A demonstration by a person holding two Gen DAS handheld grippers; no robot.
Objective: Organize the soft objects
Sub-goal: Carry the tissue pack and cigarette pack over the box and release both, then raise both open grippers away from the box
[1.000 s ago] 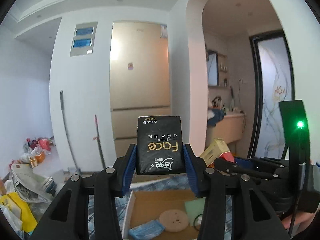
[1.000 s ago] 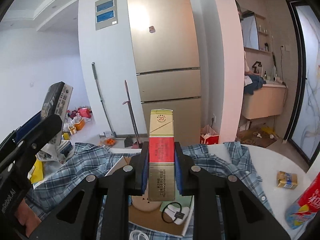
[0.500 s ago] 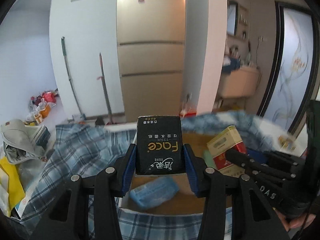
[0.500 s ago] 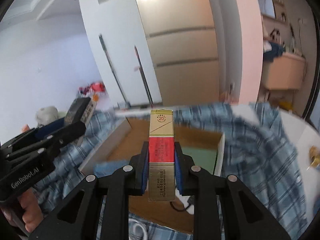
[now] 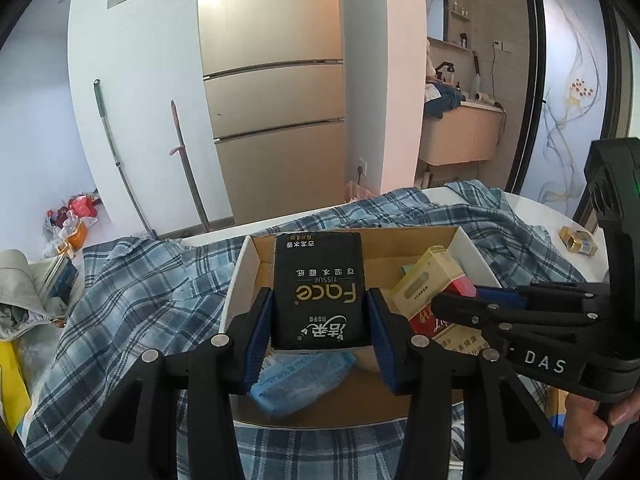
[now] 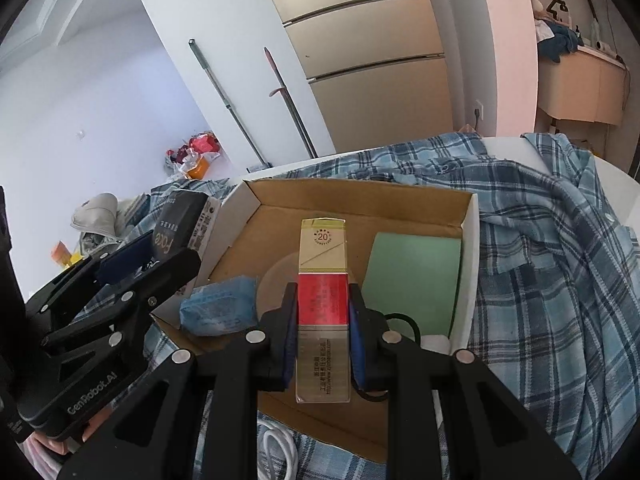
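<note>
The left gripper pinches a black tissue pack between its blue pads; the pack stands up tall, its long side running straight away from the camera, and its words read upside down; it hangs over the left part of a cardboard box. The right gripper squeezes a gold and red cigarette pack by its two narrow sides; the pack's long side also points straight ahead, with the gold lid end marked "20" farthest away; it is held above the middle of the box, and I cannot tell if it touches the bottom.

Inside the box lies a blue wrapped pack near the left wall; it looks soft and a bit crumpled; a flat green sheet lies on the right side; a pale round disc shows behind the cigarette pack; a black ring of cord sits near the front.

The box rests on a blue checked shirt spread over a white table; a white cable lies on the shirt by the front of the box; a small gold box sits on the table far to the right. A tall fridge stands behind.
</note>
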